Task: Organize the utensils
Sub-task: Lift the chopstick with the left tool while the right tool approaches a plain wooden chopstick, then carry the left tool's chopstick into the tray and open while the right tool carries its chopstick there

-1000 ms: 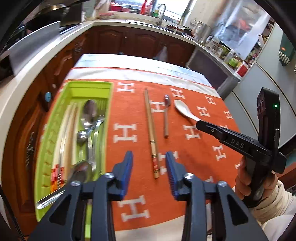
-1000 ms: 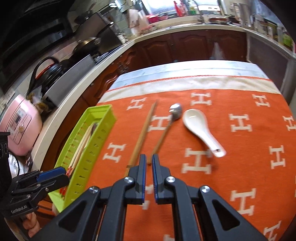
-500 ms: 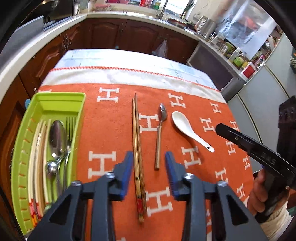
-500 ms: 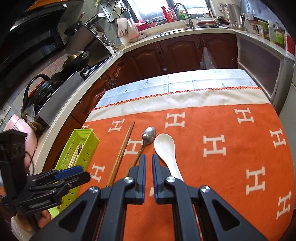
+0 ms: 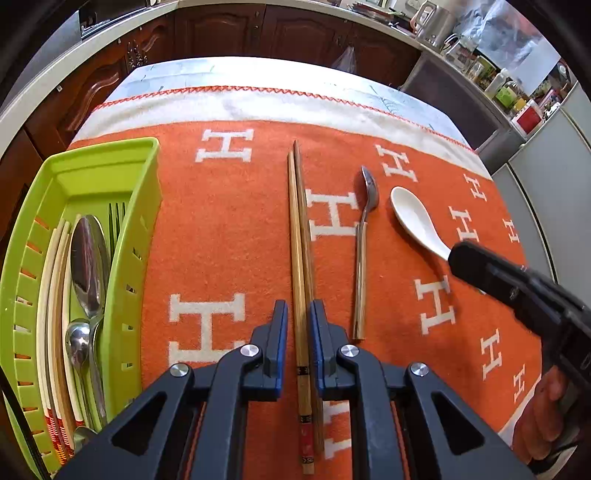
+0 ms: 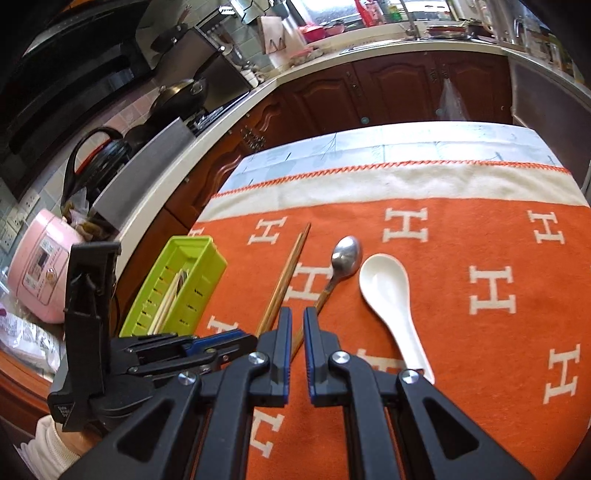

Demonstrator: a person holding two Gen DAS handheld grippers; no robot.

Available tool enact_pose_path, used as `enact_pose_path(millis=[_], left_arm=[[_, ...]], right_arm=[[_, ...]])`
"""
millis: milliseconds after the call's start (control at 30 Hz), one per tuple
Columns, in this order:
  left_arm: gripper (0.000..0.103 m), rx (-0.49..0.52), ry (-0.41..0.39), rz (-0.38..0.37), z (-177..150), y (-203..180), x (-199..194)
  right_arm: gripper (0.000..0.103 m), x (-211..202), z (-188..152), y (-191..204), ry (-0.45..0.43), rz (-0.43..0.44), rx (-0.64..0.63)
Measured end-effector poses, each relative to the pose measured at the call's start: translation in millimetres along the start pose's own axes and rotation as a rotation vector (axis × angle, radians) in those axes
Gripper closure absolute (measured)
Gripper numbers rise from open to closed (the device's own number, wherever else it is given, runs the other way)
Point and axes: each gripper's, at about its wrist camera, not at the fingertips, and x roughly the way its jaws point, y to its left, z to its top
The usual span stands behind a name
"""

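A pair of wooden chopsticks (image 5: 300, 236) lies on the orange cloth (image 5: 229, 236), and shows in the right wrist view (image 6: 284, 280) too. My left gripper (image 5: 298, 314) straddles their near half, its jaws narrowed around them with small gaps on both sides. A metal spoon (image 5: 364, 236) and a white ceramic spoon (image 5: 413, 218) lie to the right. The green utensil tray (image 5: 147, 206) at the left holds spoons, a fork and chopsticks. My right gripper (image 6: 294, 321) hovers near the metal spoon's (image 6: 341, 262) handle, jaws nearly together and empty, with the white spoon (image 6: 388, 291) beside it.
The cloth covers a table whose far edge (image 5: 258, 70) faces dark wood cabinets (image 5: 295, 33). A pink rice cooker (image 6: 40, 266) and a counter with a wok (image 6: 181, 92) stand to the left. The right gripper's body (image 5: 517, 291) reaches in over the white spoon's handle.
My left gripper has moved right from beside the tray to over the chopsticks, and its jaws have narrowed around them. My right gripper has drawn back and stayed nearly closed.
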Motion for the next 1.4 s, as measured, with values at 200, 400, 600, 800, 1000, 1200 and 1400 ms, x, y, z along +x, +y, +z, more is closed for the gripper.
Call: enact_pose_path(millis=[200, 400, 600, 800, 1000, 1200, 1400], left_arm=[[0.093, 0.003, -0.016, 0.027, 1, 3, 0], [0.091, 0.016, -0.025, 0.058, -1, 2, 4], [0.091, 0.052, -0.060, 0.138, -1, -11, 6], [0.099, 0.040, -0.084, 0.147, -3, -11, 3], [0.099, -0.002, -0.082, 0.073, -7, 0, -11], [0.099, 0.006, -0.155, 0.031, -13, 9, -65], [0.099, 0.026, -0.252, 0.123, -16, 33, -126]], right_arm=[[0.097, 7, -8, 1, 0.024, 0.002, -0.006], [0.097, 10, -11, 7, 0.026, -0.009, -0.031], [0.097, 15, -14, 11, 0.034, -0.008, -0.042], [0.097, 15, -16, 12, 0.041, -0.008, -0.040], [0.097, 17, -16, 15, 0.049, -0.004, -0.043], [0.097, 23, -14, 28, 0.060, -0.003, -0.057], [0.086, 43, -11, 39, 0.100, 0.014, -0.032]])
